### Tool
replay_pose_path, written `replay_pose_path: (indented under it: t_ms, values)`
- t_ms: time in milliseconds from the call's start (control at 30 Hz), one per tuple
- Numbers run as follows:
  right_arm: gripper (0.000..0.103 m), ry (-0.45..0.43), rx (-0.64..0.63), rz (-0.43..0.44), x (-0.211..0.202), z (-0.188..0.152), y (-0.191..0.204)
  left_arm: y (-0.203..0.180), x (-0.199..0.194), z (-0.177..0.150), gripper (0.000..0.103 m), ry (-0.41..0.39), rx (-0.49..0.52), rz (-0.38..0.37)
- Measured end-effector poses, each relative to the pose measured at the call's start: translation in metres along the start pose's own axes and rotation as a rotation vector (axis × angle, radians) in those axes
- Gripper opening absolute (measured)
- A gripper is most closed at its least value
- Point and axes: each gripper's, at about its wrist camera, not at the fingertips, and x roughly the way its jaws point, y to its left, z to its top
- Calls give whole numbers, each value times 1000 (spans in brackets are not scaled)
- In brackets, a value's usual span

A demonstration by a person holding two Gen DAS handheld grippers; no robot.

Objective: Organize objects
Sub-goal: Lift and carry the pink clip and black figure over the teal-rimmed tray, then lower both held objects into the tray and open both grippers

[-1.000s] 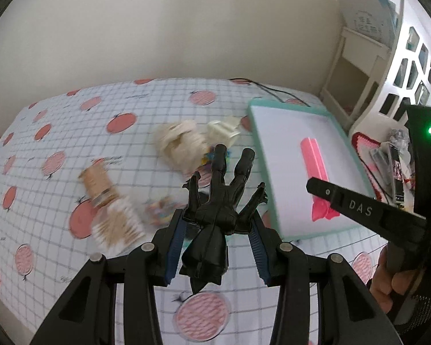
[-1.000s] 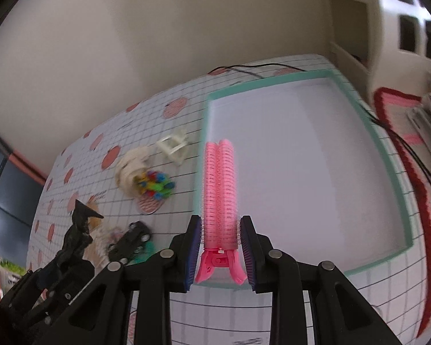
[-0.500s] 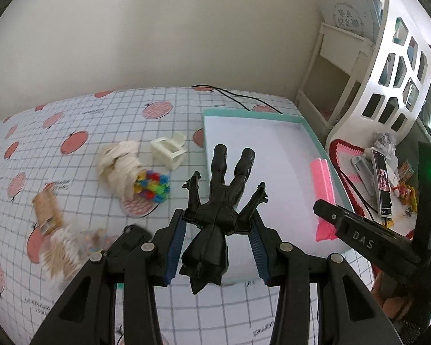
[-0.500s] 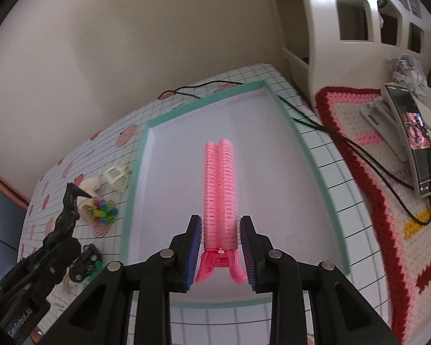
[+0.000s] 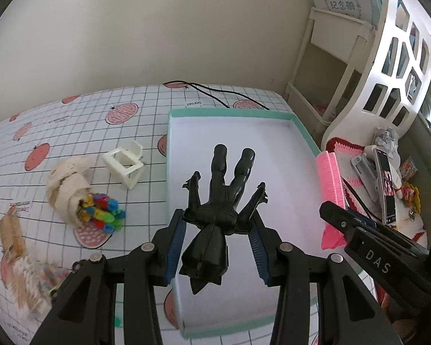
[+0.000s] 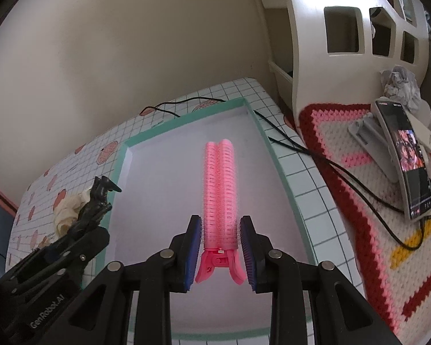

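Black plastic fills the front of the left wrist view: the left gripper (image 5: 218,235) is closed on a black figure (image 5: 215,218), pinched at the waist, with the legs pointing forward and the head end hanging back toward the camera. It hangs in the air over the near half of the tray (image 5: 273,118), not touching the floor of it. The right gripper (image 6: 219,247) is closed on a pink clip (image 6: 219,189), held near the hinge, and the long rollers stick out forward over the same tray. Both things are above the white inside of the tray; nothing lies in it yet.

Left of the tray, on the checked cloth (image 5: 71,132), there are a pouch (image 5: 69,184) with coloured pegs (image 5: 103,212) spilling out, and a small white clip (image 5: 125,164) behind it. At the near left edge some pale things are too blurred to name. A cable (image 5: 215,93) runs at the far rim.

I think the risk is at the release. The figure is held by a narrow, uneven part, so it may turn or fall on the tray wall if the jaws open too high. The two grippers are close together, so they may knock each other, and the pink clip may roll after it is let go.
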Motion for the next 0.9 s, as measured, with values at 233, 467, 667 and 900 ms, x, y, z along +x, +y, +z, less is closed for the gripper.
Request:
replay_pose_path:
  t_ms: [233,467,667,900]
  values:
    - [29,-4,1,-8,14,5,-1,2,21,6,45,4,-1,-4]
    - [29,5,-7,-25,27,5,-5,5,41,10,45,12,-2,-13]
    - [29,14,11,-32,32,2,-13,6,53,9,45,31,-6,-17]
    - [30,16,37,-32,32,0,-20,6,57,8,45,52,-8,-20]
